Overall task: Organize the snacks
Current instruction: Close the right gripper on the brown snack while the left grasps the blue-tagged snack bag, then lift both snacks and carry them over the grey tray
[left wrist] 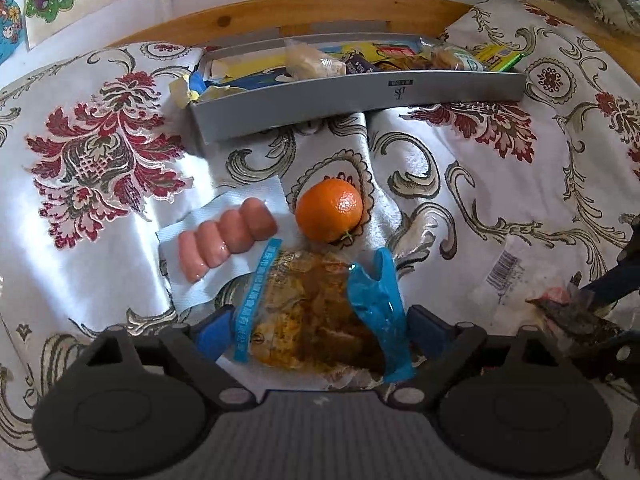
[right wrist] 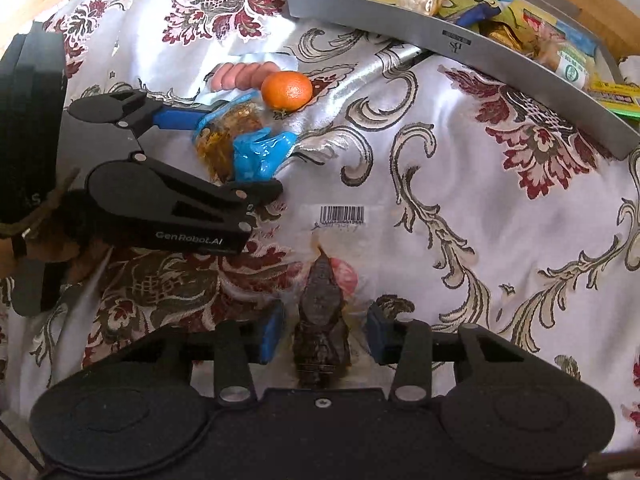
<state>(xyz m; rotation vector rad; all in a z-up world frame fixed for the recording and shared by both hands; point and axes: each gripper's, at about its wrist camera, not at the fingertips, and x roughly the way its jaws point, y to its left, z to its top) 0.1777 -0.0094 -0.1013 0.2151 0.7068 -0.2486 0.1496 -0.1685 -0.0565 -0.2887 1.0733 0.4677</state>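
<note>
The left hand-held gripper (left wrist: 316, 334) is spread wide around a clear packet (left wrist: 308, 312) with blue ends, pads not yet touching it. The right hand-held gripper (right wrist: 322, 332) likewise straddles a dark snack (right wrist: 322, 312) in clear wrap, released. Both lie on the tabletop (right wrist: 460, 208), well short of the tray (left wrist: 360, 96). Close on each packet's firm middle, not the loose film, then lift clear of the orange (left wrist: 330, 210) and sausages (left wrist: 224, 238).

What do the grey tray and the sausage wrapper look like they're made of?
Long grey tray: probably matte plastic or painted metal, with smooth, even walls and a printed logo. Wrapper around the pink sausages: clear, glossy plastic film, with highlights on it.
</note>
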